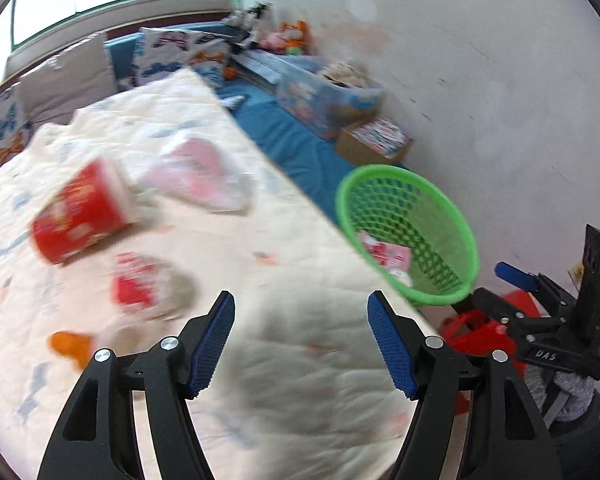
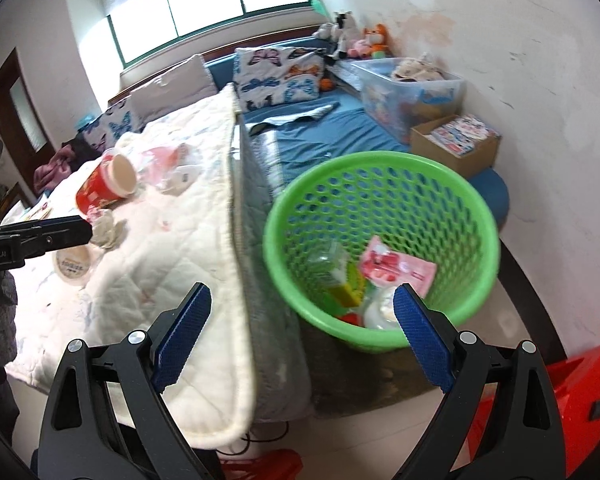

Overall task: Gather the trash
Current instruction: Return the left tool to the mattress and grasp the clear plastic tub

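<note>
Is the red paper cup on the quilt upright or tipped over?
Tipped over. The red cup lies on its side on the quilt, its open mouth facing sideways toward the camera.

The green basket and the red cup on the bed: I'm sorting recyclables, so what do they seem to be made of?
The green basket looks like moulded plastic: glossy, one even colour, walls pierced by a regular honeycomb of holes. The red cup seems to be coated paper: printed red outside, plain matt beige inside, with a thin rolled rim. It could be thin plastic; the look leaves that open.
</note>
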Available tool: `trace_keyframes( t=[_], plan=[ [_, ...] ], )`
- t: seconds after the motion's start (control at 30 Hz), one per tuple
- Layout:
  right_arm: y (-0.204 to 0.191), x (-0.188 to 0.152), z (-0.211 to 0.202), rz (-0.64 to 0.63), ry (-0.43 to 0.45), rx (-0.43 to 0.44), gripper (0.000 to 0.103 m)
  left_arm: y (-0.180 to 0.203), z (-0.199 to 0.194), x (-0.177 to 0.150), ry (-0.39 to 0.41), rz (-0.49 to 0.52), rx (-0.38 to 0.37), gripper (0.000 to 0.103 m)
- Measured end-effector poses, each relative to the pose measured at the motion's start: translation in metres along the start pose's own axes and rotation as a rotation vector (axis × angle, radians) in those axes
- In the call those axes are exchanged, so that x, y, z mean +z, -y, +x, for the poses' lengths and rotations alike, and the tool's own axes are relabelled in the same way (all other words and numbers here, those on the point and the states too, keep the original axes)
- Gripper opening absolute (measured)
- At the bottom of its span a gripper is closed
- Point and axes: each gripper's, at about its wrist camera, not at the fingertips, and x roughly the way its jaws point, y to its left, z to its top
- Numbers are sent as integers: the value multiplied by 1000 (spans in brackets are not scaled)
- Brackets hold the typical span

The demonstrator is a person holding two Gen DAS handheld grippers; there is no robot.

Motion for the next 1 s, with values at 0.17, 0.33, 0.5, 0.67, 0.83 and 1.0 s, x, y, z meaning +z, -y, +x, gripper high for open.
trace_keyframes(
  t=[0.17, 0.33, 0.5, 0.67, 0.83, 1.0],
  plan=[
    [-24, 5, 6, -35, 0, 40, 92, -44, -22, -11, 36, -18, 52, 67],
    [-46, 7, 14, -65, -8, 71, 92, -84, -24, -15, 22, -45, 51, 64],
    [-60, 7, 21, -87, -22, 88, 92, -103, -12, -17, -9, -42, 44, 59],
    [-66, 7, 24, -95, -30, 95, 92, -108, 1, -22, -45, -18, 43, 54],
    [-65, 6, 28, -88, -39, 94, 92, -103, 7, -24, -68, 32, 66, 52],
    [-65, 5, 32, -85, -53, 103, 92, -102, 10, -24, -76, 48, 81, 46]
  ],
)
